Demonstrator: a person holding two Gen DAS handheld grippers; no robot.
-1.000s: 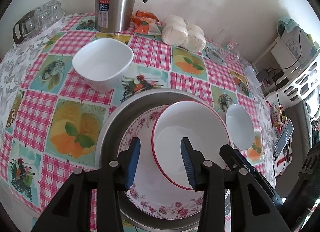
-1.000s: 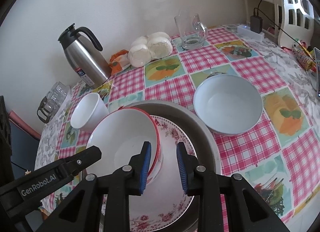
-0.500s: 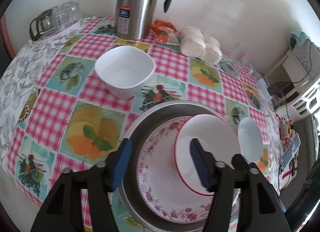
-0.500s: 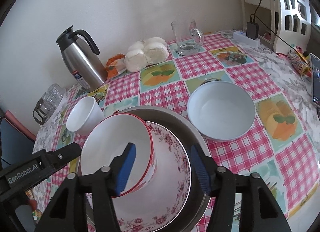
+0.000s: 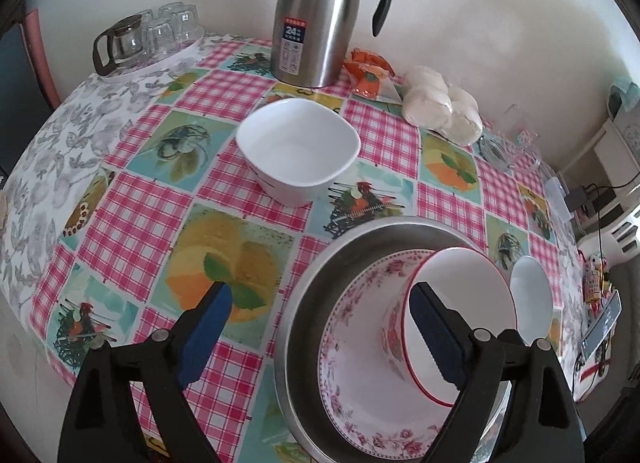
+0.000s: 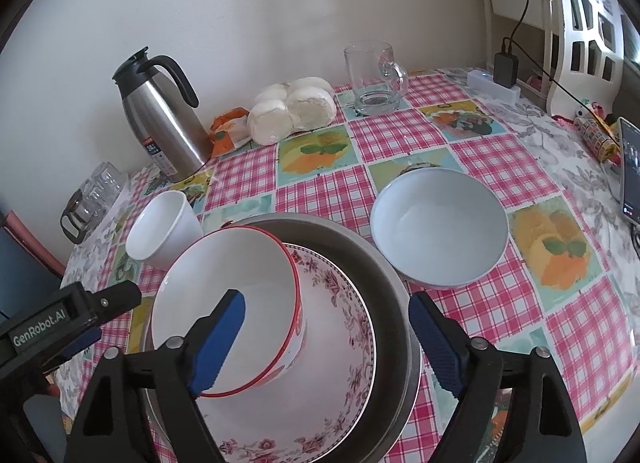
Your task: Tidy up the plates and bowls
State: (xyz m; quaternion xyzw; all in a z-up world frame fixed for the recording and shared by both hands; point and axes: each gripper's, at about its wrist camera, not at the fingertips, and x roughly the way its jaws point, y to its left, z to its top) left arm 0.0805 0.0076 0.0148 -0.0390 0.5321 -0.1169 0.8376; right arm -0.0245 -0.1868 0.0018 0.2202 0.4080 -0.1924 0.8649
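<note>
Nearest, the right gripper (image 6: 324, 339) has its jaws spreading wider, its left pad inside the red-rimmed bowl (image 6: 228, 303) without pinching it. That bowl sits in the floral plate (image 6: 340, 343) within the metal pan (image 6: 384, 287). Likewise the left gripper (image 5: 320, 337) is opening, clamping nothing, the bowl by its right pad. Farther off, a white bowl (image 6: 440, 227) rests on the desk (image 6: 400, 131).

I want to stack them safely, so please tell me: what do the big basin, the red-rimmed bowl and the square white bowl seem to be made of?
Basin: metal, probably stainless steel; dull grey brushed sheen.
Red-rimmed bowl: glazed ceramic, perhaps melamine; glossy white inside, printed pattern outside.
Square white bowl: likely glazed porcelain; smooth, uniform, glossy.
</note>
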